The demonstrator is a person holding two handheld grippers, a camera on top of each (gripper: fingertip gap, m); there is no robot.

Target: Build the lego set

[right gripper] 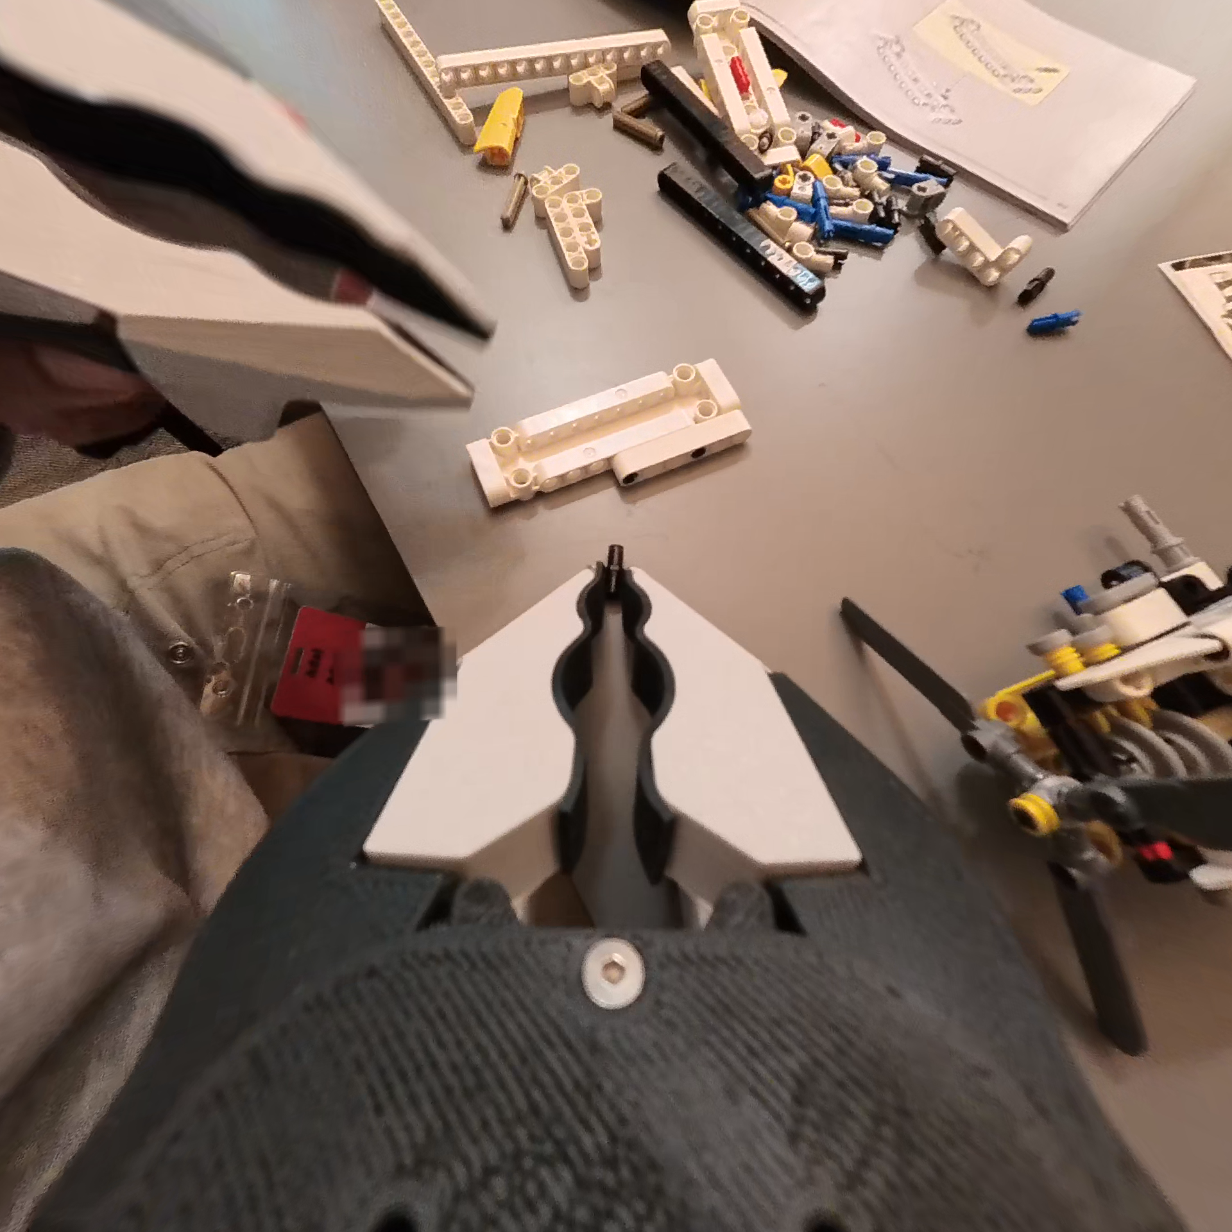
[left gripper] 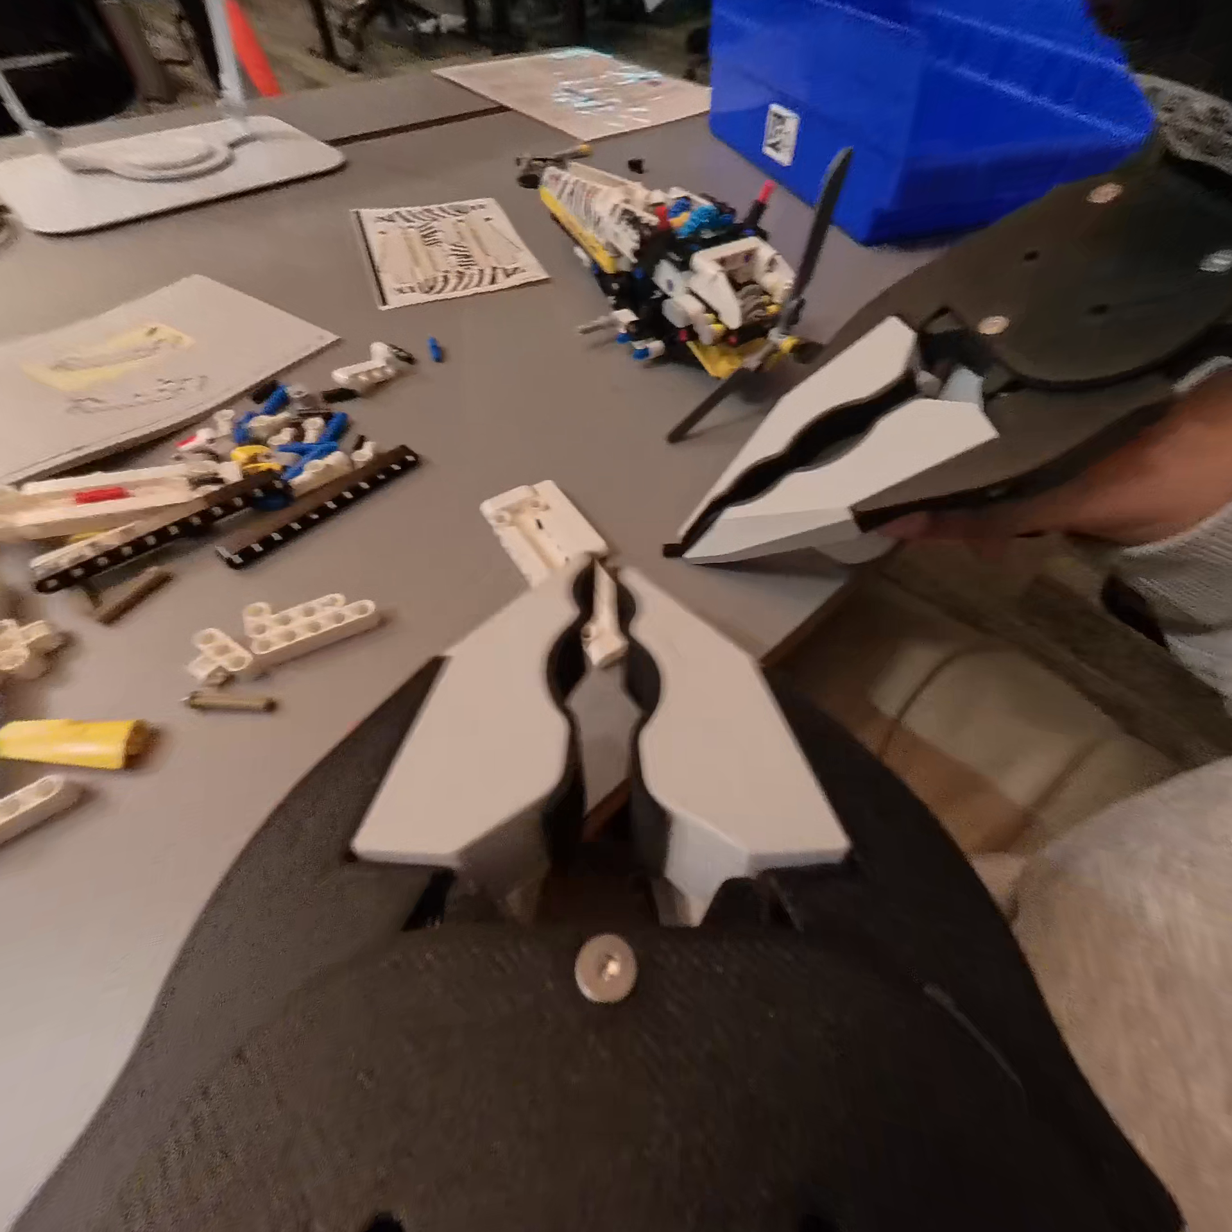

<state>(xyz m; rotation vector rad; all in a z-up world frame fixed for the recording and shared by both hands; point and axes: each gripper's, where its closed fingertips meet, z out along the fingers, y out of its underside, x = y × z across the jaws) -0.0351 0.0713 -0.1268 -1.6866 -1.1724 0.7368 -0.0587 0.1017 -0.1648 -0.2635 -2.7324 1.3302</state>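
Observation:
My left gripper (left gripper: pixel 603 575) is shut on a small white lego piece (left gripper: pixel 603 623), just above the table's near edge. It also shows at the upper left of the right wrist view (right gripper: pixel 475 363). A white lego panel (left gripper: pixel 543 537) (right gripper: pixel 607 433) lies flat on the table right ahead of it. My right gripper (right gripper: pixel 613 579) is shut on a small black pin (right gripper: pixel 613 567) that sticks out past its tips. In the left wrist view, the right gripper (left gripper: pixel 683 550) hovers just right of the panel. The partly built plane model (left gripper: pixel 687 267) (right gripper: pixel 1100 733) with a black propeller stands farther right.
A pile of loose lego parts (left gripper: pixel 287 440) (right gripper: pixel 820 187) and black beams (left gripper: pixel 320 510) lie left, beside an instruction booklet (left gripper: pixel 133 373) (right gripper: pixel 967 100) and a sticker sheet (left gripper: pixel 447 250). A blue bin (left gripper: pixel 920 113) stands behind the model. A person's lap with a red badge (right gripper: pixel 320 673) is at the table edge.

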